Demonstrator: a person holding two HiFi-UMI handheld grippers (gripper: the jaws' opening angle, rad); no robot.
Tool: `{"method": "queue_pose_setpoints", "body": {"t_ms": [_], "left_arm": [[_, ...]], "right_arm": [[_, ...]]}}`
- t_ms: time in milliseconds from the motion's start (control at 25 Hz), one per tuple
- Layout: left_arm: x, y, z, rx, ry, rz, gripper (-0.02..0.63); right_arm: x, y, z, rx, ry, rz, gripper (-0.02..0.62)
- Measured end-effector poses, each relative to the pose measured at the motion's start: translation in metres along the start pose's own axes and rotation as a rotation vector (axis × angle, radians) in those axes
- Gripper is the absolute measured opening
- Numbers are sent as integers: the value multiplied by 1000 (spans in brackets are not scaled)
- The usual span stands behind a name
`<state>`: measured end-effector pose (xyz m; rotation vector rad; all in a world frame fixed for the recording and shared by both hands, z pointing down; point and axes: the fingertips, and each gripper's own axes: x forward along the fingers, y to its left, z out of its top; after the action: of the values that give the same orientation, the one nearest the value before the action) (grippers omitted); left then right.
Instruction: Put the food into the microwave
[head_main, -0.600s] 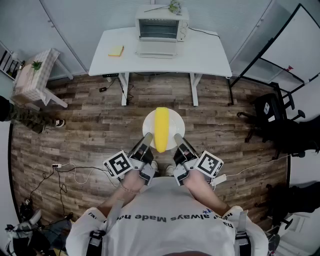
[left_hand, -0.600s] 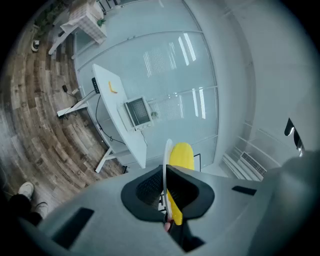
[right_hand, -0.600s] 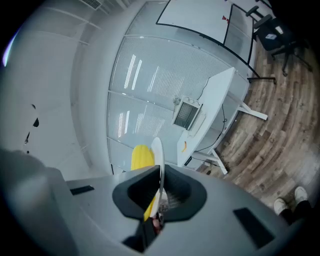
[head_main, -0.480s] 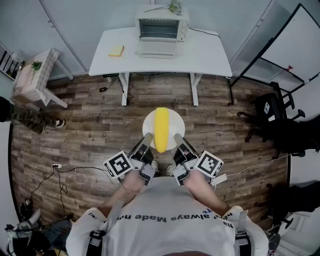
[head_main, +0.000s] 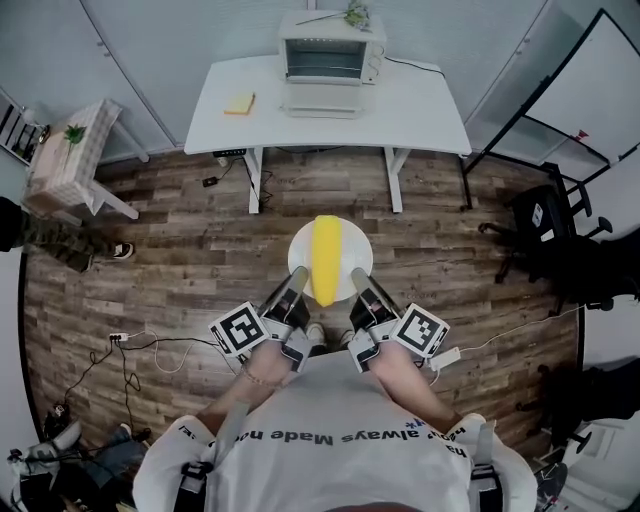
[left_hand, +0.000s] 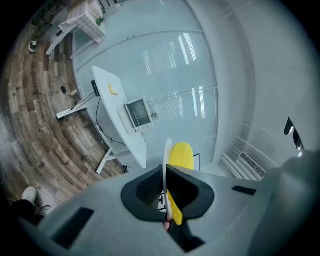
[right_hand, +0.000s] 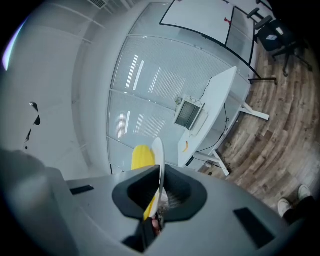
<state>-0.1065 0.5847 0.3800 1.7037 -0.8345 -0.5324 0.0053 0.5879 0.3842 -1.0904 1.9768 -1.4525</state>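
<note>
A white plate (head_main: 301, 245) carrying a yellow banana-like food (head_main: 326, 256) is held over the wooden floor in the head view. My left gripper (head_main: 294, 283) is shut on the plate's near-left rim and my right gripper (head_main: 360, 281) is shut on its near-right rim. In the left gripper view the plate's edge (left_hand: 166, 165) runs between the jaws with the yellow food (left_hand: 181, 155) beside it; the right gripper view shows the same plate (right_hand: 159, 160) and food (right_hand: 140, 157). The microwave (head_main: 331, 55) stands on the white desk (head_main: 420, 105) ahead, its door lowered open.
A yellow pad (head_main: 238, 104) lies on the desk's left part. A small checkered side table (head_main: 72, 155) stands at left, a black chair (head_main: 545, 225) and a dark frame at right. Cables (head_main: 150, 345) trail on the floor at lower left.
The desk and microwave have shifted slightly in the head view, and the plate with both grippers sits a little lower and to the right. Both grips are unchanged.
</note>
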Motion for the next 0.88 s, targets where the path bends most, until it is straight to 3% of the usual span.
{"method": "queue_pose_setpoints", "body": {"t_ms": [120, 280, 440, 880], "left_arm": [[-10, 7, 19, 1, 5, 1, 17], [-8, 4, 28, -47, -5, -42, 17], [0, 15, 37, -22, 2, -9, 17], [73, 23, 63, 1, 6, 18, 17]], "right_arm": [[14, 0, -15, 17, 0, -30, 26], [28, 11, -15, -16, 0, 11, 26], [38, 3, -9, 4, -2, -4, 26], [82, -21, 53, 18, 5, -5, 25]]}}
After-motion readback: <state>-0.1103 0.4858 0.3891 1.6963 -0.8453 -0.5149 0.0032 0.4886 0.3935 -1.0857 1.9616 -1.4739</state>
